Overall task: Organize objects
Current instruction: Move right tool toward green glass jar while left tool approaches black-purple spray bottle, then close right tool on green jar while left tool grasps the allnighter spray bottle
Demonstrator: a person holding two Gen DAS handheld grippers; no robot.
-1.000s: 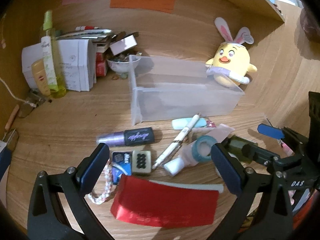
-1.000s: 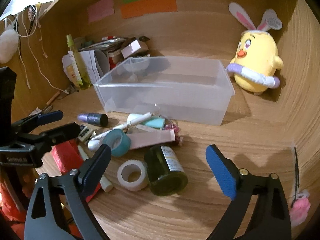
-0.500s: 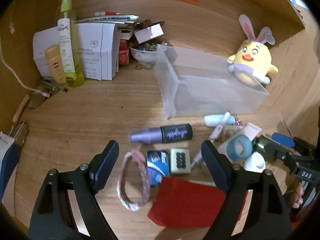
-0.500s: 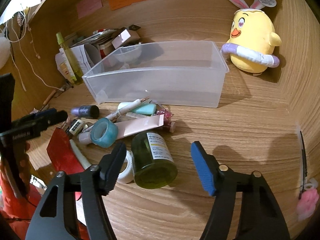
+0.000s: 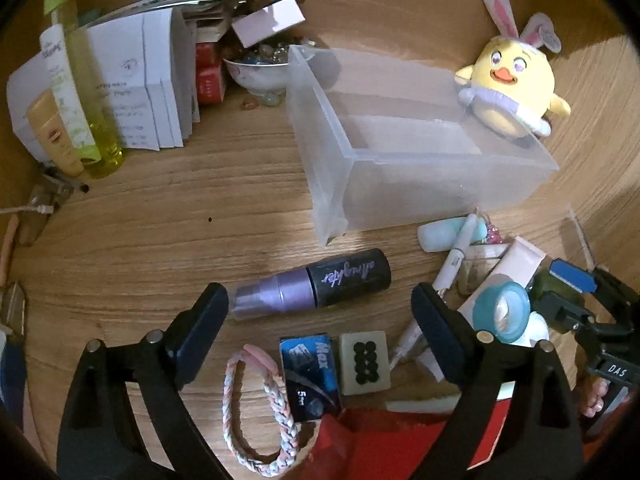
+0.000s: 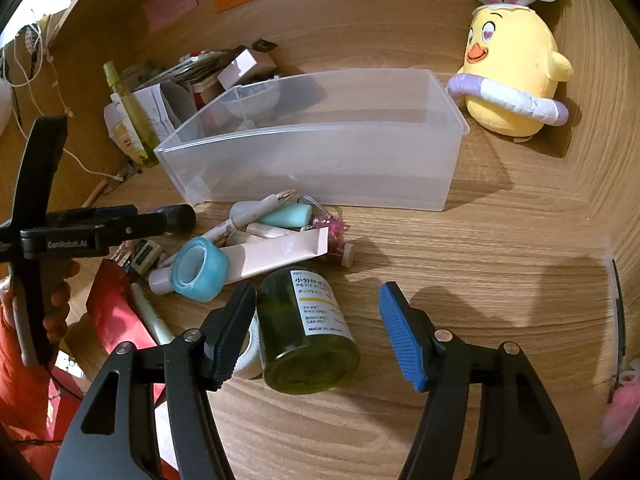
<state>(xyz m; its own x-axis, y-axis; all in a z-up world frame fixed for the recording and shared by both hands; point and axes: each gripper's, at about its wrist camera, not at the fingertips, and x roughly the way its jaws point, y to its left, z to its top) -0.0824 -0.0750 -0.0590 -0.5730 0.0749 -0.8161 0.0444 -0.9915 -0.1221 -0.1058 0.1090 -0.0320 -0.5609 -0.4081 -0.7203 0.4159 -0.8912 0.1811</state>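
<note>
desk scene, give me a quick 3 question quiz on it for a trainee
1. True or false: the clear bin already holds the green bottle.
2. Which lies between the right gripper fingers: A) blue tape roll, B) green bottle, C) plush chick?
3. Fill in: in the left wrist view, the braided bracelet lies left of the small ____ box.

Key: 1 false; 2 B; 3 blue

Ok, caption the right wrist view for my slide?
Right gripper open around a lying green bottle, empty clear plastic bin behind the clutter.
</note>
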